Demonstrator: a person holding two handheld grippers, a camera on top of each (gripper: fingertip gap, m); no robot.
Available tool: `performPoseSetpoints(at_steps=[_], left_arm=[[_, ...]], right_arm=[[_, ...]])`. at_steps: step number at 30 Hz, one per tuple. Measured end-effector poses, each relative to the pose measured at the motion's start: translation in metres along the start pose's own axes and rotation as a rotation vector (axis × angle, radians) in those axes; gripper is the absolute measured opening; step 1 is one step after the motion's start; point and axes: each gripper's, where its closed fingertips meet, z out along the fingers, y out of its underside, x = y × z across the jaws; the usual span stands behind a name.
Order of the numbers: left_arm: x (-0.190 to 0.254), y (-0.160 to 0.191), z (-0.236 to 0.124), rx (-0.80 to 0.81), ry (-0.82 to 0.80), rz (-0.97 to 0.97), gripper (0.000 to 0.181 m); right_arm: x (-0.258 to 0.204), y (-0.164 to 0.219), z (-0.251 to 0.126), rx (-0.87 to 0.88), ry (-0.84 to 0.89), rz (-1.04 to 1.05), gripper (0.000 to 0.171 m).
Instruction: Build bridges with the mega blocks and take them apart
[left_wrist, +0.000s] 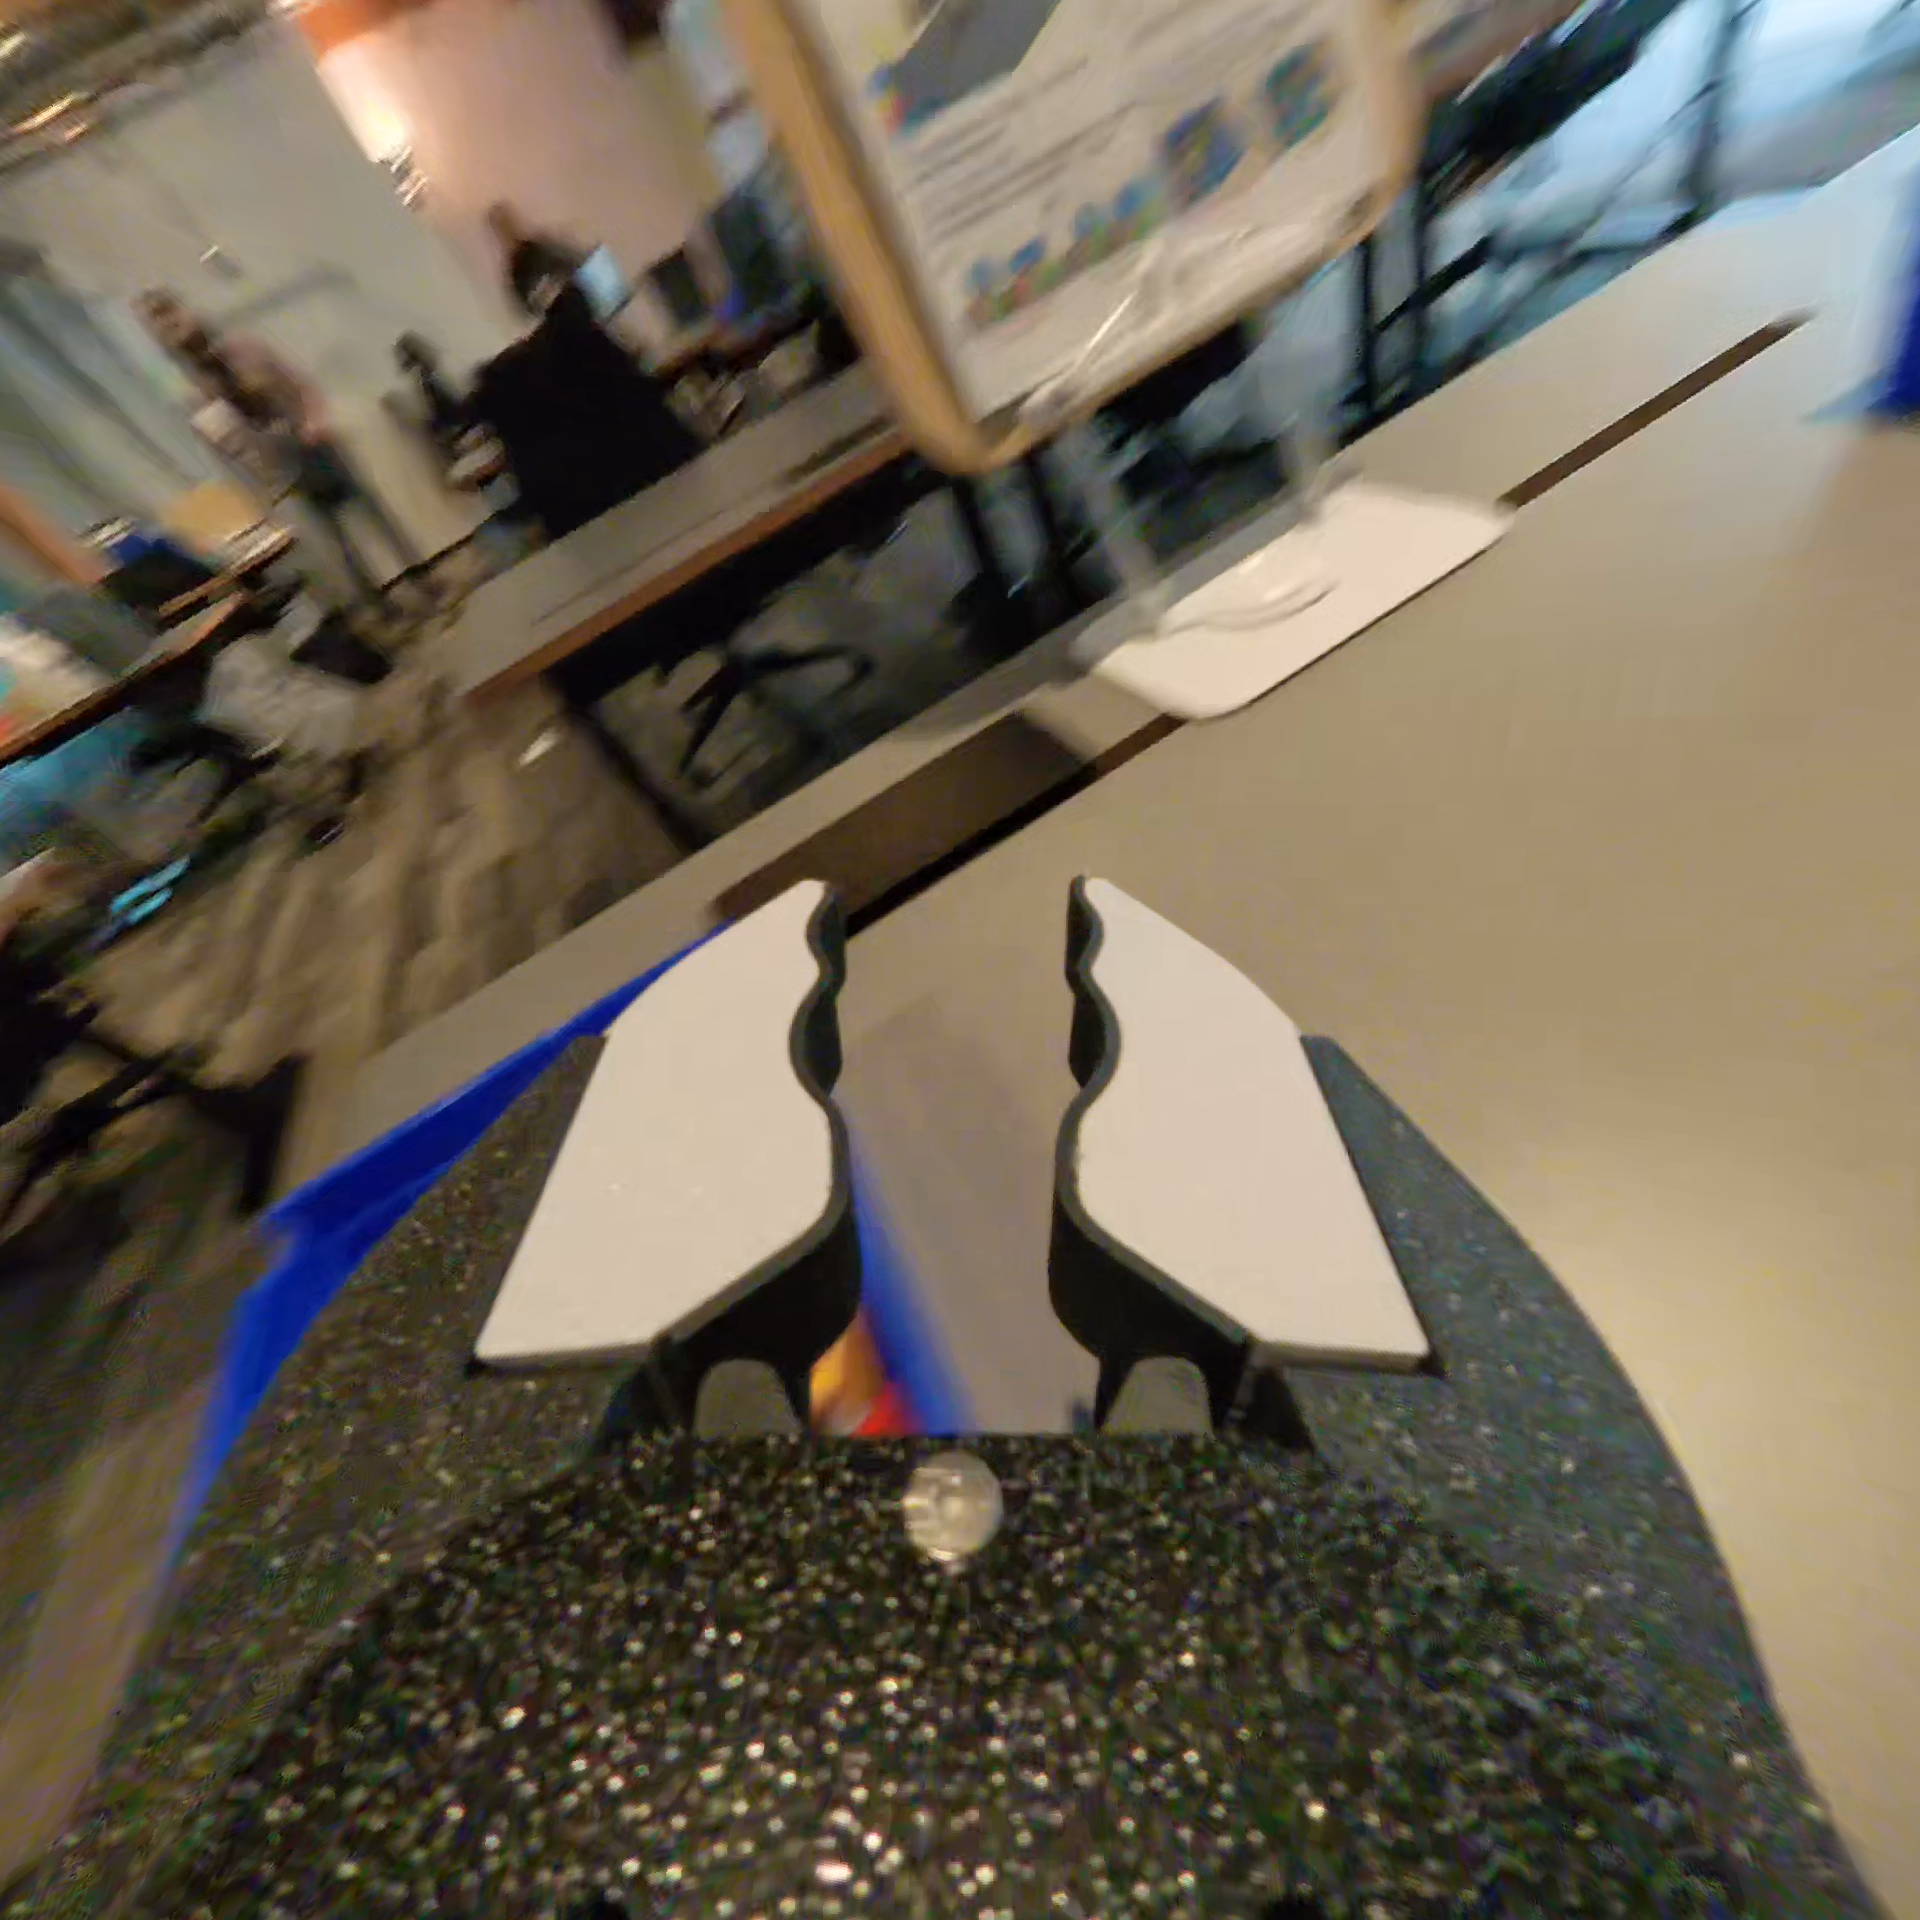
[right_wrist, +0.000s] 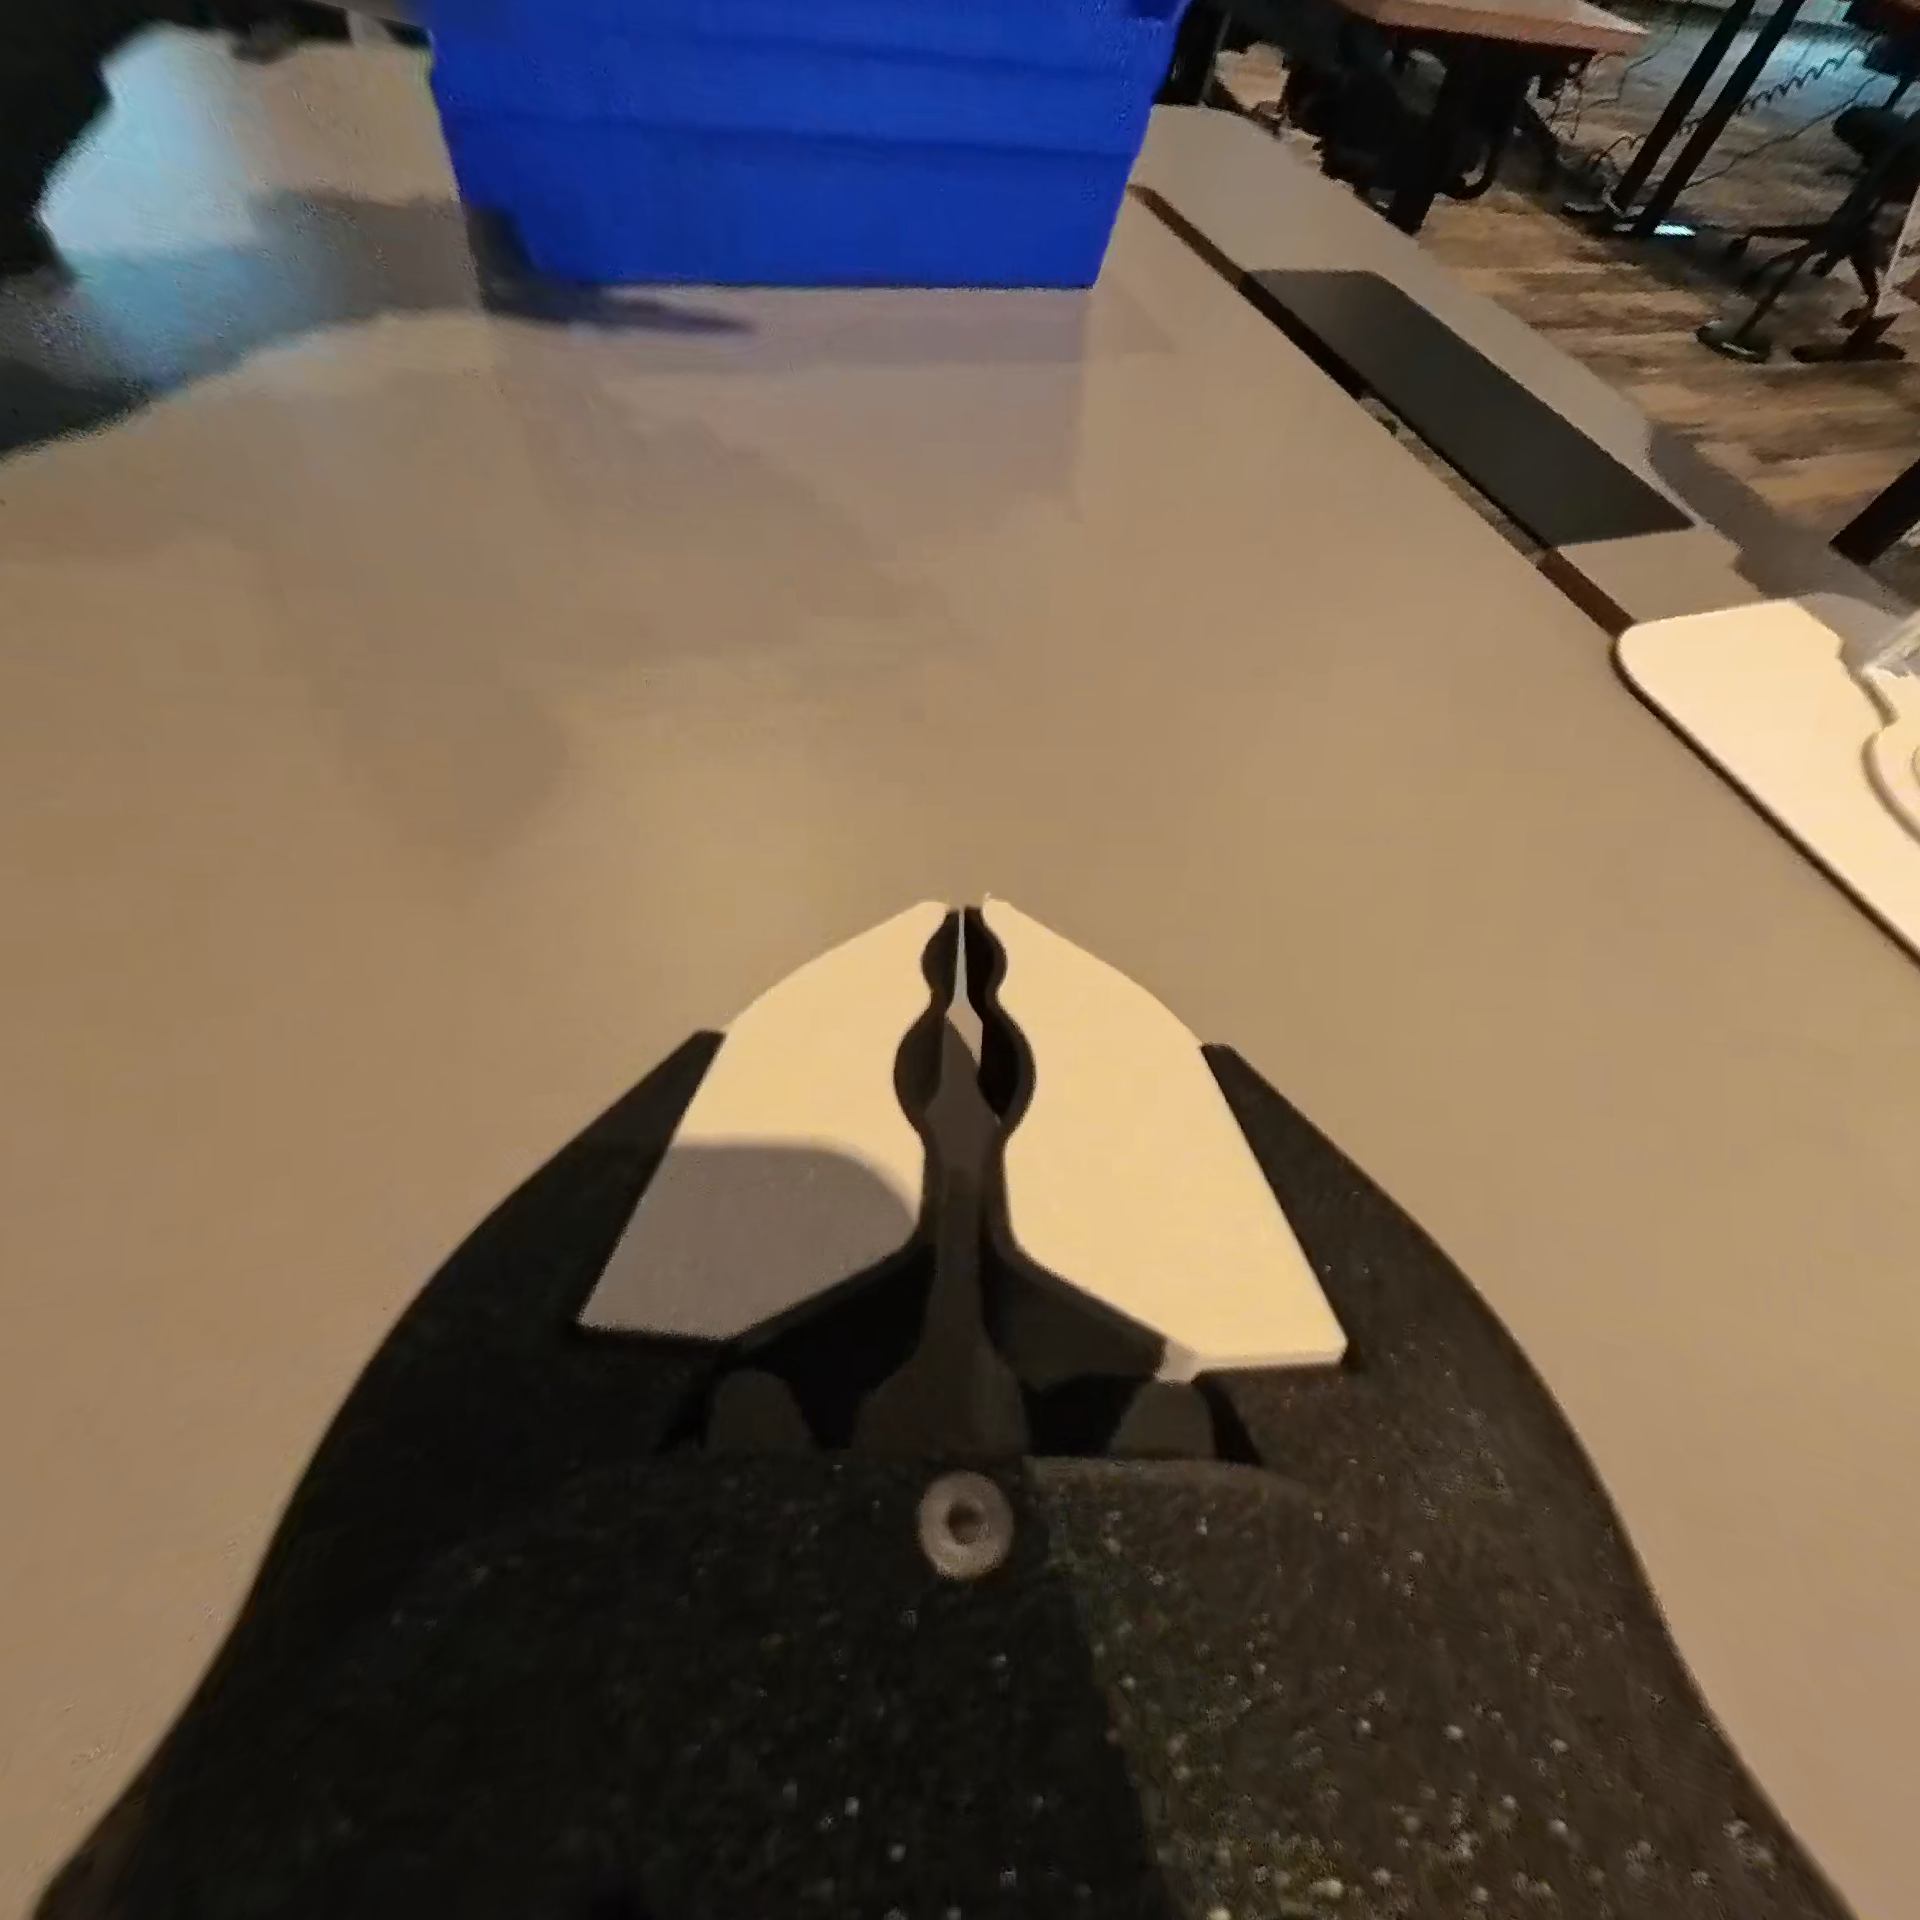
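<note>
My left gripper (left_wrist: 951, 914) is open and empty, held over the near rim of a blue bin (left_wrist: 343, 1216) that shows below and left of it. Between the fingers low down I see a blurred bit of orange and red, likely blocks (left_wrist: 847, 1371) inside the bin. The left wrist view is motion-blurred and tilted. My right gripper (right_wrist: 966, 909) is shut and empty, hovering over the bare grey table (right_wrist: 727, 623). The blue bin (right_wrist: 790, 145) stands at the far end of the table straight ahead of it. No loose blocks show on the table.
A white flat tray or mat (right_wrist: 1787, 748) lies at the table's right edge, also in the left wrist view (left_wrist: 1299, 613). A dark seam (right_wrist: 1455, 395) runs between table sections. Beyond are other tables, chairs, a poster board (left_wrist: 1091, 197) and people in the room.
</note>
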Motion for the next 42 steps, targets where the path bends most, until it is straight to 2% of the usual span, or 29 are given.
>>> performPoseSetpoints(at_steps=[1, 4, 6, 8, 13, 16, 20, 23, 24, 28, 31, 33, 36, 38, 40, 42], left_arm=[[-0.023, 0.019, -0.008, -0.075, -0.077, 0.013, 0.040], [-0.069, 0.085, -0.020, -0.301, -0.175, -0.028, 0.039], [-0.082, 0.126, -0.021, -0.448, -0.173, -0.055, 0.036], [-0.088, 0.149, -0.020, -0.541, -0.177, -0.050, 0.035], [-0.089, 0.156, -0.007, -0.598, -0.166, 0.028, 0.025], [-0.093, 0.167, 0.002, -0.649, -0.173, 0.065, 0.026], [-0.106, 0.187, 0.012, -0.714, -0.222, 0.091, 0.036], [-0.112, 0.194, 0.019, -0.708, -0.267, 0.121, 0.029], [-0.113, 0.193, 0.020, -0.690, -0.276, 0.131, 0.022], [-0.123, 0.175, 0.011, -0.616, -0.386, 0.097, 0.017], [-0.122, 0.131, 0.001, -0.417, -0.422, 0.048, 0.017], [-0.107, 0.092, -0.005, -0.219, -0.377, -0.001, 0.017], [-0.060, 0.029, -0.012, 0.095, -0.199, -0.020, 0.016], [-0.022, -0.002, -0.011, 0.208, -0.090, 0.034, 0.016], [0.025, -0.018, 0.002, 0.223, 0.027, 0.131, 0.016], [0.081, -0.018, 0.023, 0.173, 0.168, 0.250, 0.016]], right_arm=[[-0.003, 0.002, 0.002, -0.015, 0.000, -0.027, 0.001], [-0.010, 0.007, 0.006, -0.063, -0.007, -0.095, 0.001], [-0.014, 0.010, 0.008, -0.083, -0.014, -0.126, 0.000], [-0.015, 0.011, 0.010, -0.093, -0.021, -0.137, 0.000], [-0.016, 0.012, 0.010, -0.099, -0.037, -0.122, 0.000], [-0.016, 0.013, 0.011, -0.107, -0.040, -0.129, 0.000], [-0.018, 0.014, 0.012, -0.116, -0.043, -0.140, 0.000], [-0.018, 0.015, 0.012, -0.122, -0.044, -0.143, 0.000], [-0.018, 0.015, 0.013, -0.125, -0.045, -0.144, 0.000], [-0.019, 0.016, 0.013, -0.132, -0.044, -0.156, 0.000], [-0.019, 0.017, 0.014, -0.137, -0.042, -0.164, 0.001], [-0.019, 0.017, 0.014, -0.142, -0.041, -0.167, 0.001], [-0.019, 0.018, 0.015, -0.150, -0.039, -0.170, 0.001], [-0.019, 0.018, 0.016, -0.155, -0.037, -0.171, 0.001], [-0.019, 0.019, 0.016, -0.159, -0.036, -0.171, 0.001], [-0.018, 0.019, 0.016, -0.160, -0.034, -0.172, 0.001]])
